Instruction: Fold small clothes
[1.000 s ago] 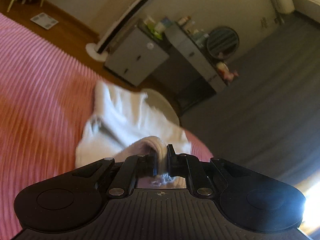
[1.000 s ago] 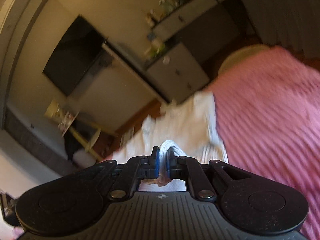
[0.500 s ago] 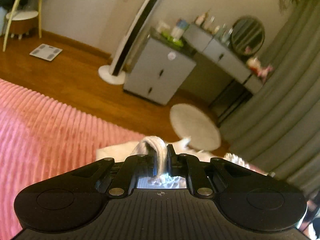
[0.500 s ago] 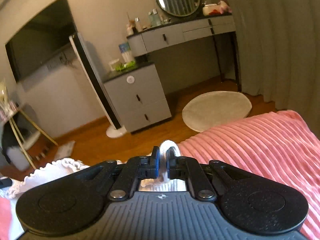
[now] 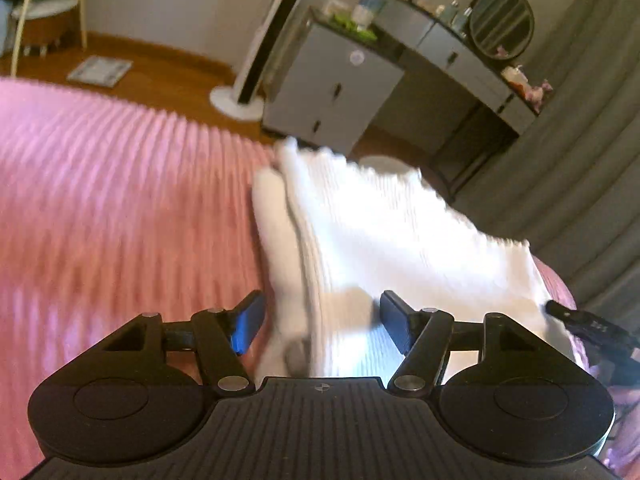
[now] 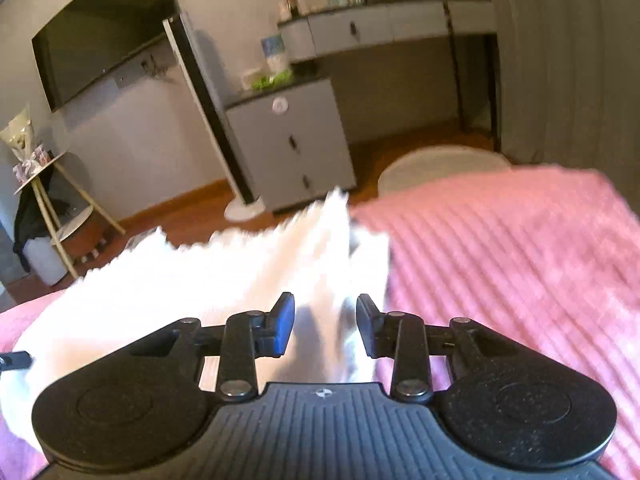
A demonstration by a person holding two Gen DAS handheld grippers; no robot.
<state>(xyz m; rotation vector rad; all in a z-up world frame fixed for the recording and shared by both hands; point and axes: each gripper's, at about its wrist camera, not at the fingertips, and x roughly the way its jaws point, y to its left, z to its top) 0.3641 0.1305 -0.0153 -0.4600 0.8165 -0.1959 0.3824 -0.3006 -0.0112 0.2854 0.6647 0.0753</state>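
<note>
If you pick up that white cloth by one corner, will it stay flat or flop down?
Probably flop: the white cloth already lies in soft layers on the pink bedspread. It looks thin and light. Its ribbed weave likely grips, not slips.

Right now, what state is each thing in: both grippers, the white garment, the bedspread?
left gripper: open, fingers either side of the cloth, not pinching it.
right gripper: open, cloth between its fingers, not clamped.
white garment: released, lying on the bed in doubled layers, edges blurred.
pink bedspread: spread flat, ribbed, under the garment.
</note>
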